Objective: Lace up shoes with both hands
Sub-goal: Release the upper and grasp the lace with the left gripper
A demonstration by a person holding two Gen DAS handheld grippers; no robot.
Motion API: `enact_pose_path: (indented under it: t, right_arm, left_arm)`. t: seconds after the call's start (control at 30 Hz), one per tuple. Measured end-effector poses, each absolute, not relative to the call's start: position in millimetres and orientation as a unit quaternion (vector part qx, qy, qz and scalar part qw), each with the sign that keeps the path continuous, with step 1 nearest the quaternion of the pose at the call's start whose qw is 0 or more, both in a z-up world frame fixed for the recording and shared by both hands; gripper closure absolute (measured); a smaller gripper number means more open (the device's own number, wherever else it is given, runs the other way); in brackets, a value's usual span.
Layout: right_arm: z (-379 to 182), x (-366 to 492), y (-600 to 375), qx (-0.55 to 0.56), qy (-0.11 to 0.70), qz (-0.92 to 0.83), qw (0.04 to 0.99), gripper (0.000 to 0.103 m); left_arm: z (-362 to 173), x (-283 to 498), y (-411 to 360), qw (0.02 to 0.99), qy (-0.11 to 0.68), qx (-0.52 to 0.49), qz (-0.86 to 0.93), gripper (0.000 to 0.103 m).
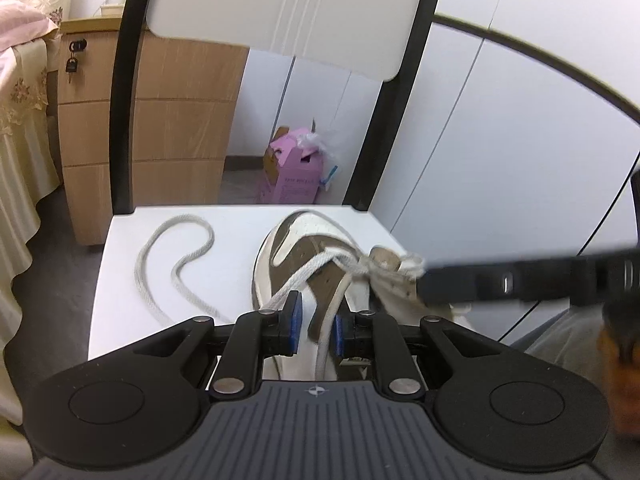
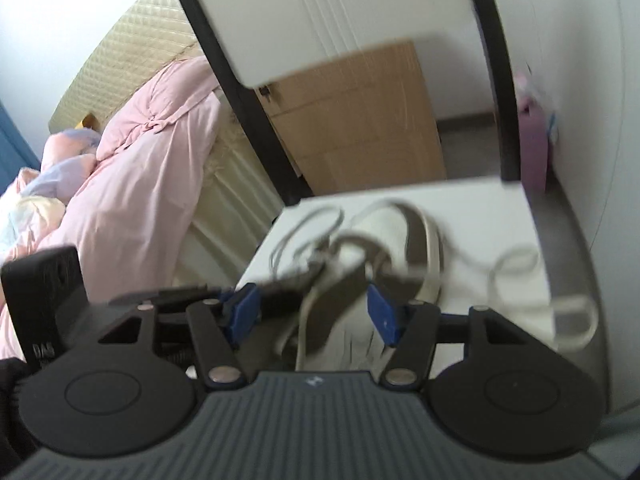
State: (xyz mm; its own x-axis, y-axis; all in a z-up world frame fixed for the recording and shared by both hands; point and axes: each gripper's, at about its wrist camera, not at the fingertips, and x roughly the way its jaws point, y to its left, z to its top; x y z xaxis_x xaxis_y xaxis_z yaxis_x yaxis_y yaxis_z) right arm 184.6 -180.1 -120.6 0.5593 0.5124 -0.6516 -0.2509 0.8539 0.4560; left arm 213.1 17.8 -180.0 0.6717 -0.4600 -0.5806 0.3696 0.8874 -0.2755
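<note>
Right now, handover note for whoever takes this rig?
Left gripper: open, fingers either side of a lace strand and the tongue, not clamped.
Right gripper: open over the shoe, view blurred.
Shoe lies on the white chair seat, toe away from the rig. Lace crosses only near the toe; a long loose end loops on the seat.
Left: thread the remaining eyelets, then tie.

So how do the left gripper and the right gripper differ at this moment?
The left gripper has a narrow gap with a strand of white lace running through it; the right gripper stands wide open, clamping nothing. The left view is sharp, the right one blurred. Both have blue pads and point at the shoe on the white chair seat.
</note>
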Motion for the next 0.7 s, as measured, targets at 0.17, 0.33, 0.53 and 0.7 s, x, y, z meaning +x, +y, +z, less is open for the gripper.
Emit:
enact_pose_path:
  t: [0.17,0.33,0.53,0.7]
  right_arm:
    - [-131.4,172.1,-204.4,0.259,0.388,0.195,0.863,0.048]
    - [-156.5,187.0,-235.8,0.405,0.388,0.161,0.812,0.043]
    - [-193.5,209.8,-251.6,0.512,0.405,0.121,0.747,0.042]
    - [-215.7,225.0,-259.5,0.572,0.409,0.097,0.704,0.042]
  left_arm:
    - [-174.7,208.1,32.2,0.901,0.349,-0.110,-0.231,0.091]
    - [-159.9,198.9,59.4,0.895,0.333,-0.181,-0.237,0.084]
    - [-188.4,226.1,101.1,0.816,0.383,-0.375,-0.215,0.064]
    - [-231.5,244.3,118.0,0.708,0.421,-0.534,-0.190,0.060]
